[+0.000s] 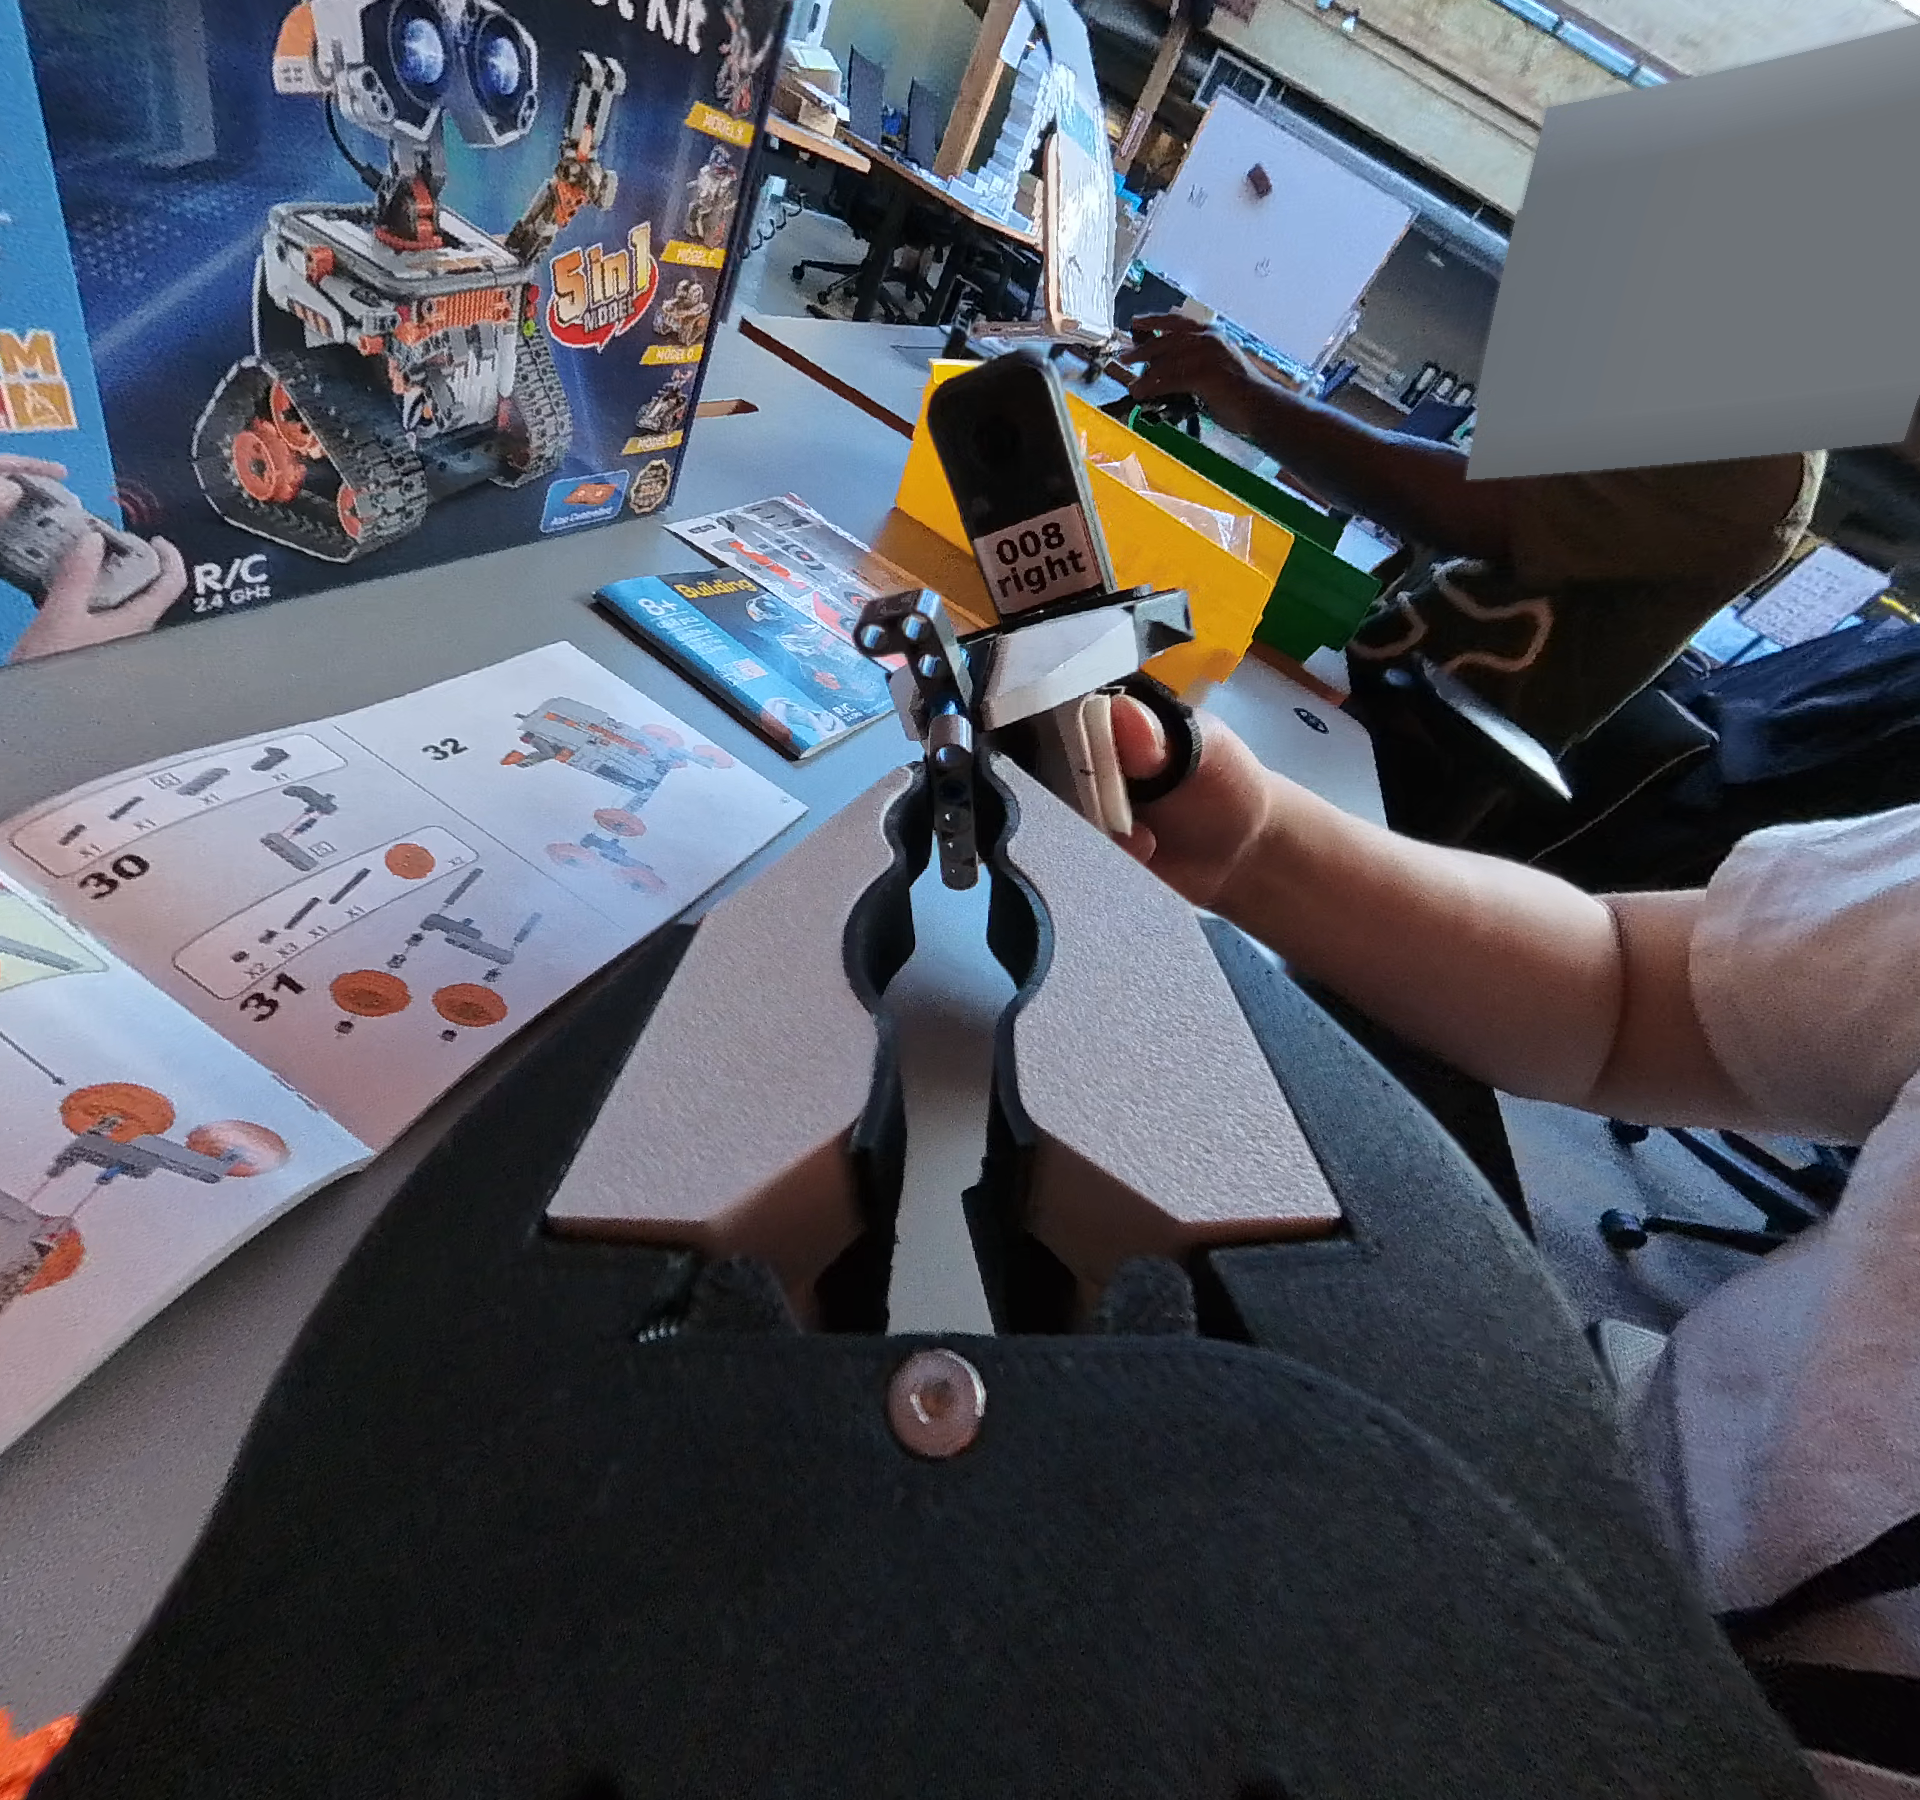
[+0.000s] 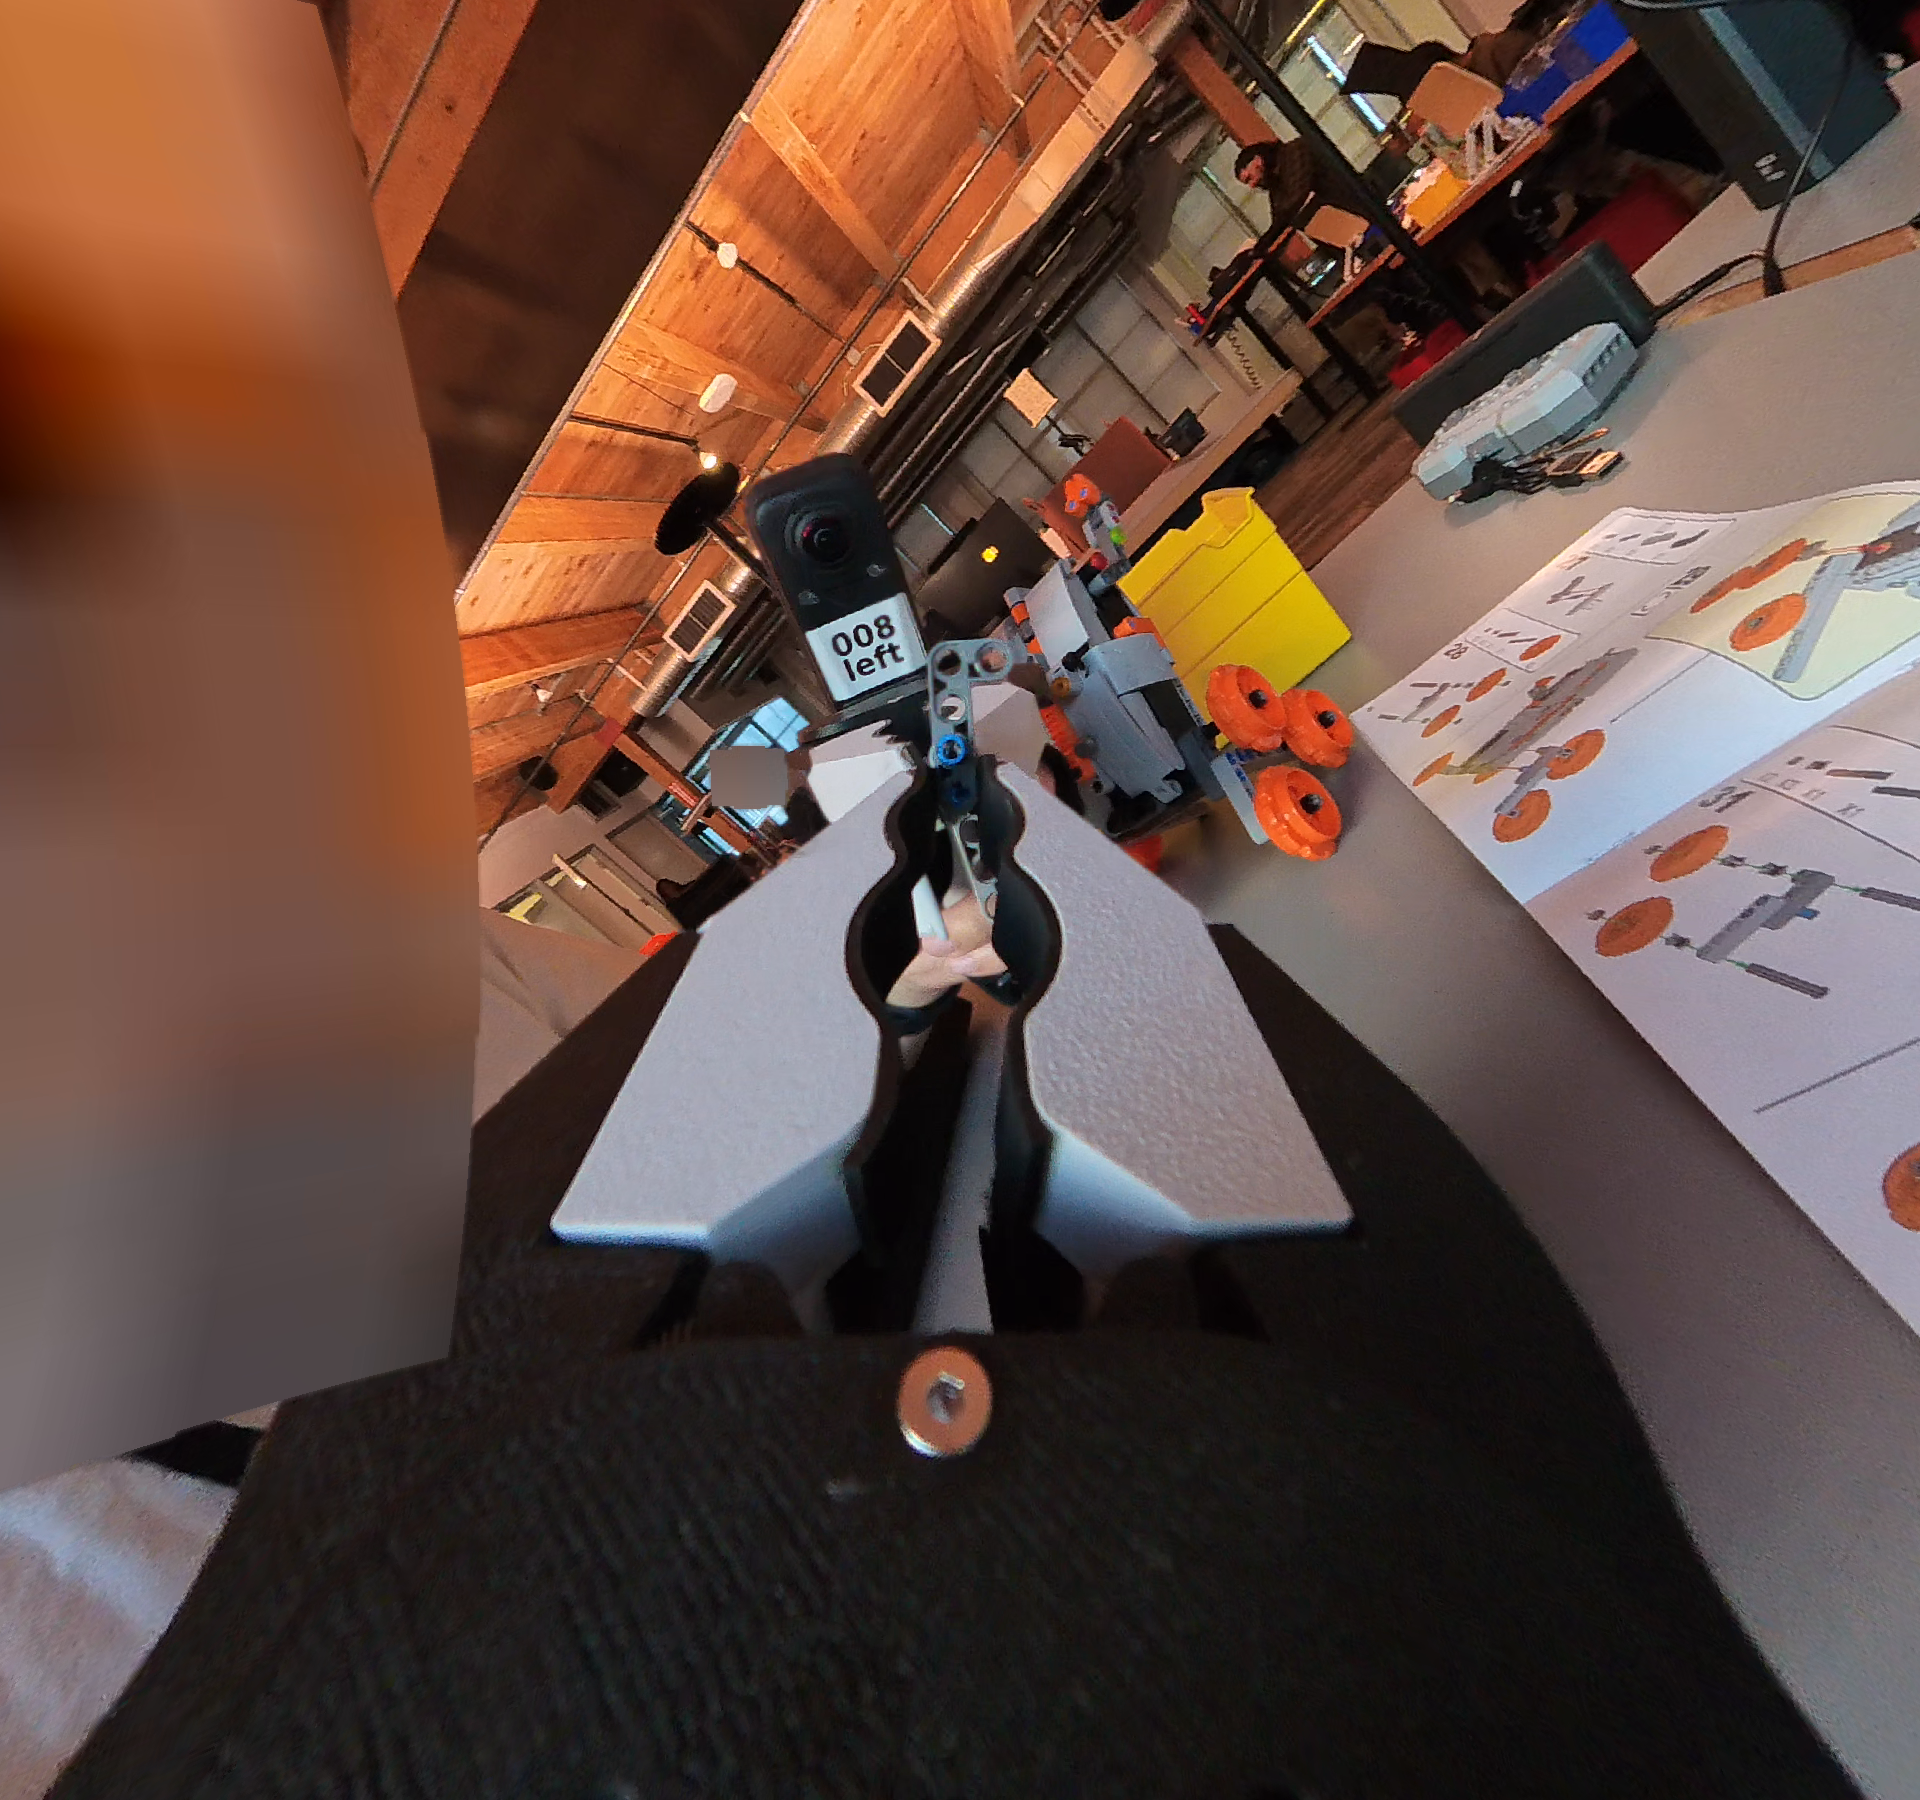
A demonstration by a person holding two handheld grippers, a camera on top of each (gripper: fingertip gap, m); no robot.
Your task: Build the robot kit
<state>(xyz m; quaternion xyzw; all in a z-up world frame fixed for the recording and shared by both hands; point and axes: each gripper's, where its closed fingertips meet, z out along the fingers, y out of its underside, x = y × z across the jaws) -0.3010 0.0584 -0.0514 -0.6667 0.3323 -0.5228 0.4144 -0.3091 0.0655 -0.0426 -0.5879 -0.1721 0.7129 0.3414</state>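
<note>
A grey holed beam (image 1: 952,815) is held in mid-air above the table (image 1: 810,462), between both tools facing tip to tip. The left gripper (image 1: 951,800) is closed on its lower end; the right gripper (image 2: 954,794) is clamped on the same beam near a blue pin (image 2: 948,751). Long axis: approx. upright in both views, along the fingers, w/ a short bent arm at the far end. An open manual (image 1: 364,867) lies to the left, the box (image 1: 364,244) behind it. A wheeled model (image 2: 1143,711) stands near a yellow bin (image 2: 1236,597).
</note>
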